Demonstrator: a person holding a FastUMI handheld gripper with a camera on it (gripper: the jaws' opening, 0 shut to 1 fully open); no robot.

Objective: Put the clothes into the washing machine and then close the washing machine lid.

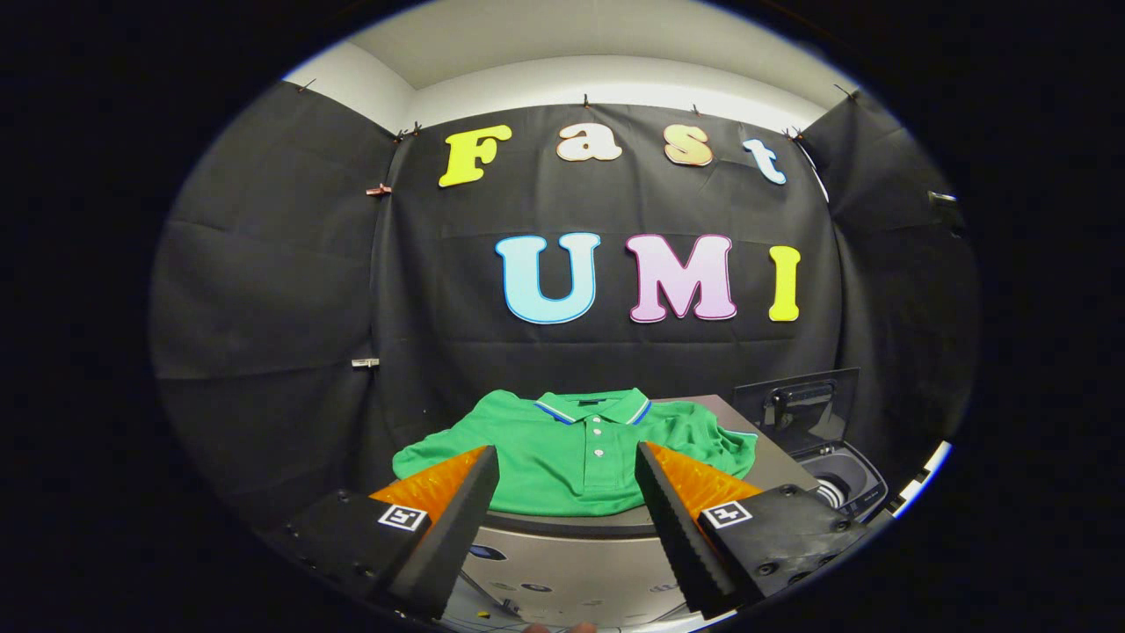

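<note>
A green polo shirt (580, 448) with a striped collar and white buttons lies spread flat on a grey table top (773, 462), just ahead of and beyond my fingers. My gripper (567, 462) stands open, its fingers wide apart with nothing between them, hovering short of the shirt's near hem. To the right of the shirt, past the table's end, the washing machine (844, 483) sits low with its dark lid (795, 406) raised upright and its drum opening showing beneath.
Black cloth walls close the booth behind and on both sides. The table's front face (562, 571) drops down below the fingers. A white strip (918, 479) runs along the washing machine's right side.
</note>
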